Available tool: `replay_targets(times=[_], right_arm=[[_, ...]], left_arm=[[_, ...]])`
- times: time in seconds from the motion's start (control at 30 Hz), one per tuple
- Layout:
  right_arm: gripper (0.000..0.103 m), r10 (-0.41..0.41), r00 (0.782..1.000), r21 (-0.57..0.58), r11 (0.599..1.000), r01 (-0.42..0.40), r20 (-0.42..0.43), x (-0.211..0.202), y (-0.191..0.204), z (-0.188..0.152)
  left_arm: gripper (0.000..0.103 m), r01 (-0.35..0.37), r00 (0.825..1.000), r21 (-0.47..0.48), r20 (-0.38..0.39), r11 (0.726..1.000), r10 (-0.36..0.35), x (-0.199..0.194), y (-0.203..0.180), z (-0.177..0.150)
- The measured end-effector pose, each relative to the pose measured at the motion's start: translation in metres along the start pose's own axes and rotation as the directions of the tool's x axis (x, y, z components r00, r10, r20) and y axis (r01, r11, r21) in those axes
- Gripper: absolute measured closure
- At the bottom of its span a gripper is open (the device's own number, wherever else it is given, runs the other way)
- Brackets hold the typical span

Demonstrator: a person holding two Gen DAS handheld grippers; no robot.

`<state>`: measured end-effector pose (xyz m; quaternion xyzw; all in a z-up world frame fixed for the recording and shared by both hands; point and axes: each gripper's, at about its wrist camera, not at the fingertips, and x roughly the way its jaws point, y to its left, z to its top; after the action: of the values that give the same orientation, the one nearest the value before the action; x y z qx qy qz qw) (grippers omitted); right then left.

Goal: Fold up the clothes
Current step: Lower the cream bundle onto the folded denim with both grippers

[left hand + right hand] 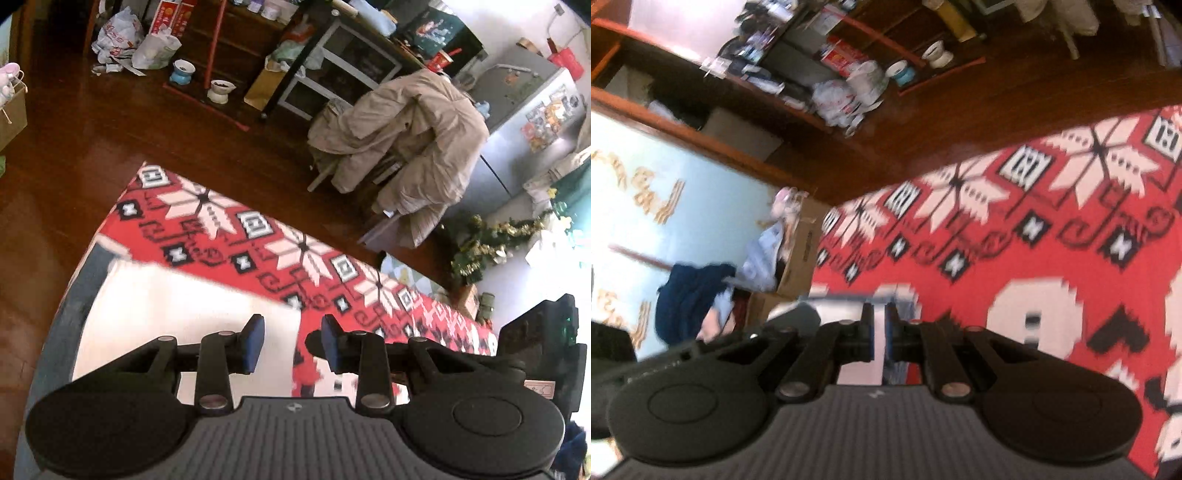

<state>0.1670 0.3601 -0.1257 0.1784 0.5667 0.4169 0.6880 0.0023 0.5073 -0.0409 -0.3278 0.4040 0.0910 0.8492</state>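
Both tongs: left [291,343] open, right [880,334] pinching white garment [860,373].

Blurred and cropped cloth

The white garment [177,314] runs off behind the left gripper [291,343]; the right view is motion-smeared, its pinched fabric unclear.

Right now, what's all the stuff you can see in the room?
white garment: one, white with grey edge, on the blanket, under the left gripper
blanket: one, red with white and black pattern, spread on the surface
coat: one, beige, draped over a chair
pet bowls: two, blue and white, on the wooden floor
fridge: one, grey, far right
tinsel garland: one, green and gold, by the fridge
left gripper: one, black, open
right gripper: one, black, pinching white cloth
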Motion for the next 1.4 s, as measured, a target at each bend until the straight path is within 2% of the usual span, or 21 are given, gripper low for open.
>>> replay_targets(times=[0.1,0.23,0.5,0.6,0.77,0.83,0.9,0.93,1.1,1.23,1.3,1.4], right_arm=[[0.095,0.019,0.999,-0.026,0.999,-0.020,-0.046,-0.001,0.003,-0.019],[0.095,0.003,1.000,-0.041,0.999,-0.004,-0.028,0.005,0.009,-0.025],[0.095,-0.034,0.999,0.019,0.999,0.034,0.018,0.026,0.009,0.021],[0.095,-0.037,0.999,0.013,0.999,0.036,0.036,0.019,0.011,0.027],[0.095,0.037,0.998,-0.041,0.999,-0.035,0.056,-0.008,0.027,0.021],[0.095,0.042,0.998,-0.081,0.996,-0.038,0.045,-0.009,0.042,0.015],[0.095,0.033,0.999,-0.123,0.992,-0.029,0.031,-0.005,0.059,0.008],[0.095,0.022,0.999,-0.141,0.990,-0.018,0.023,-0.002,0.067,0.004],[0.095,-0.028,0.999,-0.208,0.978,0.019,-0.038,0.015,0.088,-0.025],[0.095,-0.060,0.994,-0.269,0.963,0.034,-0.090,0.014,0.096,-0.060],[0.095,-0.067,0.992,-0.287,0.957,0.035,-0.102,0.005,0.097,-0.078],[0.095,-0.074,0.992,-0.310,0.950,0.038,-0.107,-0.016,0.099,-0.105]], left_arm=[[0.071,-0.009,1.000,-0.005,-0.002,1.000,0.009,-0.001,0.005,-0.008],[0.071,0.004,1.000,-0.042,0.003,0.999,-0.004,0.006,0.009,-0.004],[0.071,0.054,0.999,-0.101,0.013,0.993,-0.053,0.020,0.007,0.018],[0.071,0.082,0.996,-0.099,0.048,0.992,-0.078,0.002,0.009,0.019],[0.071,0.070,0.995,-0.097,0.078,0.993,-0.063,-0.031,0.027,0.012],[0.073,0.043,0.996,-0.109,0.081,0.993,-0.034,-0.035,0.038,0.007],[0.086,0.023,0.997,-0.119,0.079,0.993,-0.014,-0.038,0.048,0.002],[0.087,0.022,0.997,-0.123,0.076,0.992,-0.012,-0.039,0.052,-0.001],[0.088,0.013,0.998,-0.143,0.059,0.990,-0.005,-0.044,0.073,-0.016],[0.088,-0.013,0.999,-0.114,0.046,0.993,0.018,-0.062,0.073,-0.036],[0.088,-0.024,0.999,-0.098,0.038,0.995,0.028,-0.072,0.072,-0.048],[0.088,-0.053,0.996,-0.083,0.065,0.995,0.058,-0.095,0.060,-0.075]])
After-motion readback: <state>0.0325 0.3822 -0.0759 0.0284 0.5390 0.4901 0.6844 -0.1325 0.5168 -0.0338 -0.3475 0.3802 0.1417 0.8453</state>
